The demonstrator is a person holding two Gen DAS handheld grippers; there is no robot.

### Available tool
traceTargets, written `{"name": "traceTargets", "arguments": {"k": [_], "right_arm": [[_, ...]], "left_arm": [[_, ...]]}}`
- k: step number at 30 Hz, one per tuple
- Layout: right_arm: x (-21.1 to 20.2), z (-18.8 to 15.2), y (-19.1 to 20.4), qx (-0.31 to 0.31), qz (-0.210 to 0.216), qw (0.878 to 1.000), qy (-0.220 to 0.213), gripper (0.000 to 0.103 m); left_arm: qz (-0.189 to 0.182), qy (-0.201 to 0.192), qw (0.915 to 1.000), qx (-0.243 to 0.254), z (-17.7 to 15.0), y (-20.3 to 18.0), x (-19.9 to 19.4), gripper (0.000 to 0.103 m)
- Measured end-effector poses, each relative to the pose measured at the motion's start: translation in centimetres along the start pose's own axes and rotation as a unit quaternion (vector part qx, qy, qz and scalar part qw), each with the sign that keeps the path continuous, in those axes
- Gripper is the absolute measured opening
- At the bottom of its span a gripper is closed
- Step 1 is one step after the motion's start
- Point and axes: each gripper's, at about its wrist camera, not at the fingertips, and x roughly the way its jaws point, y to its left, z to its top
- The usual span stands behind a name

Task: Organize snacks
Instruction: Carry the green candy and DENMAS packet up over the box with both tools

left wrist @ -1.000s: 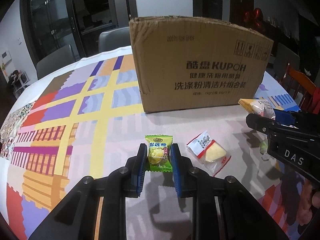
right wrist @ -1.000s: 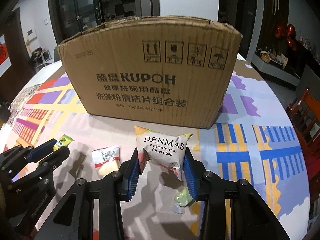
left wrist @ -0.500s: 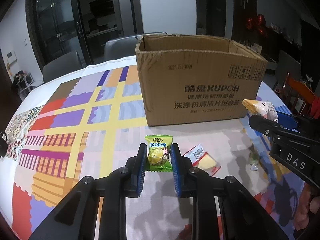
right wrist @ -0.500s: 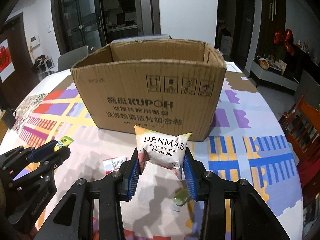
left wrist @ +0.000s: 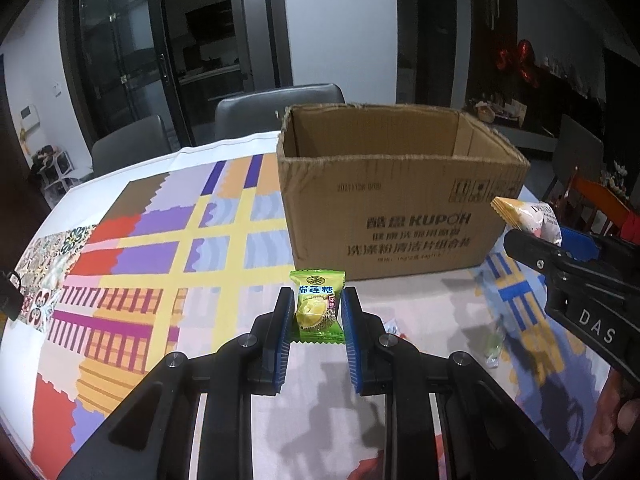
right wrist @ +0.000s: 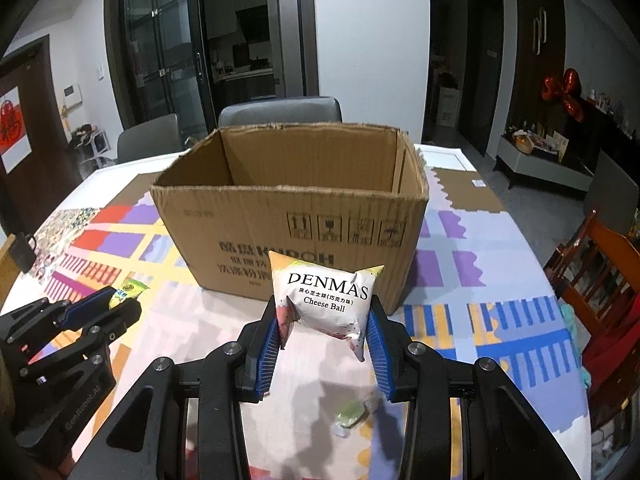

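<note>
- The left gripper [left wrist: 316, 320] is clenched on a small green durian candy [left wrist: 318, 306], pinched upright between its two blue pads and held up off the desk [left wrist: 168, 280].
- The right gripper [right wrist: 325, 332] is clenched on a white "DENMAS Cheese Ball" snack bag [right wrist: 326, 300], which puffs out above the blue pads and is also clear of the desk.
- Straight ahead of both grippers stands an open cardboard box [right wrist: 288, 208] with printed lettering on its near side. Its top flaps are gone and the part of the inside that can be seen shows only bare cardboard walls.
- The candy sits just in front of the box's near wall, toward its left corner; the snack bag sits in front of the near wall, toward its right half. Neither is over the opening.
- Below the right gripper, on the desk, lies a small pale green wrapped sweet [right wrist: 352, 418].
- Just to the right of the left gripper's pads, the edge of another wrapper [left wrist: 394, 330] peeks out on the desk.
- The desk is covered by a cloth patterned in yellow, purple, red and blue blocks.
- Beyond the box stands a grey chair [right wrist: 280, 110], against dark glass doors.
</note>
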Motion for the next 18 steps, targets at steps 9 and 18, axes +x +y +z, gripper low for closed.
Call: {"name": "traceTargets", "arguments": {"k": [9, 18], "right_arm": [[-1.0, 1.6, -0.4, 0.005, 0.000, 1.000, -0.018, 0.041], [-1.8, 3.4, -1.0, 0.005, -0.003, 0.999, -0.037, 0.041]], "left_arm": [[-0.001, -0.020, 0.9998, -0.003, 2.3, -0.2, -0.7, 0.024], [-0.010, -0.035, 0.9993, -0.003, 4.9, -0.4, -0.7, 0.024]]}}
